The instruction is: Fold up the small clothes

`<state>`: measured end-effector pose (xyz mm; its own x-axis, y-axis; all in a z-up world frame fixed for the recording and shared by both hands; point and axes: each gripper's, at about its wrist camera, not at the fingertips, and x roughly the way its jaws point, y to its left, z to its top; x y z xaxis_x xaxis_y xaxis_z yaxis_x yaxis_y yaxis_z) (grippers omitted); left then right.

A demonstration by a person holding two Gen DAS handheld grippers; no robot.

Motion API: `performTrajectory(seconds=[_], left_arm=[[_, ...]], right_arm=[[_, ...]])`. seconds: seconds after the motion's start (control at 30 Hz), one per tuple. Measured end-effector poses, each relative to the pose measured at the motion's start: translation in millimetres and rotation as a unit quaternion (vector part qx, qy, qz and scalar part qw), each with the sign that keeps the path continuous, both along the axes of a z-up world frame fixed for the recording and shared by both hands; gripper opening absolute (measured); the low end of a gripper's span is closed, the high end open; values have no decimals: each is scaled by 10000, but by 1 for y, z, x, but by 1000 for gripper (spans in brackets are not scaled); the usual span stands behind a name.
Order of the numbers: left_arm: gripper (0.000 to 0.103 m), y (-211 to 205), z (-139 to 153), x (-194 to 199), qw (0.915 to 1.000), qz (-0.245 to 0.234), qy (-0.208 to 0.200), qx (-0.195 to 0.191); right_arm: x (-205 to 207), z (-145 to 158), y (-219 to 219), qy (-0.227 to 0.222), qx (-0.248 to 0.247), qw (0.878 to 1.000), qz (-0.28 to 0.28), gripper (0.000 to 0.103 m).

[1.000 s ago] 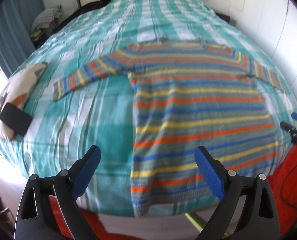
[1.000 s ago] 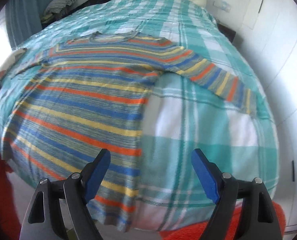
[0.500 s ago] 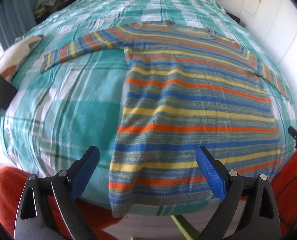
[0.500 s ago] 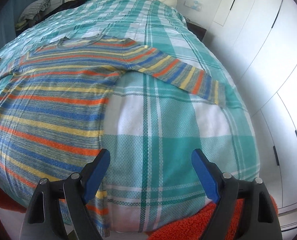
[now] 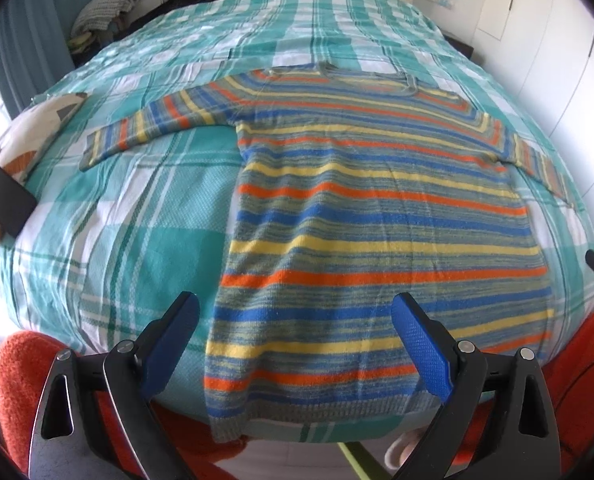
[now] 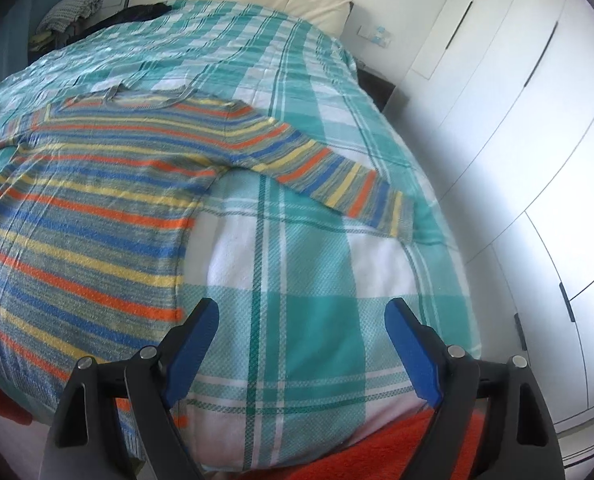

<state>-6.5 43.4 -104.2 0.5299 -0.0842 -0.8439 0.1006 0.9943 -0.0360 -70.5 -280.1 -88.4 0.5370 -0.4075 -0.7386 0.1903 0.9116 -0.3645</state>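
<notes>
- Sweater (image 5: 377, 216) lay flat on the bed (image 5: 137, 216), collar far, hem toward me.
- I held left gripper (image 5: 297, 344) and right gripper (image 6: 301, 340) angled down, both spread wide, empty.

Plaid bedspread (image 5: 137, 216), phone (image 5: 7, 200) on cushion (image 5: 29, 136) at left edge, white wardrobe (image 6: 537, 128), orange rug (image 6: 377, 452).

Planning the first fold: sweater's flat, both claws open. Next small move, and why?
Probably lower the right claw toward the near sleeve cuff. The striped sweater lies spread flat on the plaid bedspread, sleeves out, nothing gripped. The left claw hangs open over the hem, so a sleeve fold looks like the natural start.
</notes>
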Motion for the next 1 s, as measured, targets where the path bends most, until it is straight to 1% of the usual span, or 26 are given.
performTrajectory(seconds=[0.07, 0.17, 0.23, 0.3, 0.33, 0.37, 0.43, 0.47, 0.57, 0.73, 0.87, 1.0], left_arm=[[97, 0, 0, -1, 10000, 6, -15, 67], [97, 2, 1, -2, 9998, -28, 5, 180], [97, 4, 4, -4, 9997, -26, -104, 228], [98, 6, 0, -4, 9995, 41, -203, 242], [98, 6, -4, -2, 9995, 85, -174, 249], [98, 6, -10, 2, 9996, 130, -42, 234], [98, 6, -18, 7, 9997, 106, 166, 130], [98, 6, -19, 8, 9997, 75, 189, 95], [98, 0, -20, 10, 9998, 13, 71, 200], [98, -5, -19, 19, 9997, -71, 55, 213], [98, -6, -20, 26, 9996, -53, 34, 288], [98, -3, -22, 28, 9997, 34, 54, 256]], right_arm=[[1, -4, -2, -40, 58, 9999, -108, 85], [4, -12, -5, 85, 249, 9994, -208, 85], [4, -16, -6, 129, 213, 9995, -208, 85], [6, -21, -6, 149, 163, 9995, -228, 85], [8, -23, -8, 168, 183, 9993, -264, 85], [10, -25, -9, 219, 223, 9990, -313, 85], [11, -28, -10, 263, 267, 9986, -365, 85], [11, -28, -10, 268, 235, 9987, -365, 85], [9, -25, -8, 266, 206, 9988, -357, 85], [9, -20, -6, 265, 177, 9987, -390, 85], [12, -21, -6, 295, 130, 9987, -383, 85], [15, -27, -8, 385, 95, 9985, -379, 85]])
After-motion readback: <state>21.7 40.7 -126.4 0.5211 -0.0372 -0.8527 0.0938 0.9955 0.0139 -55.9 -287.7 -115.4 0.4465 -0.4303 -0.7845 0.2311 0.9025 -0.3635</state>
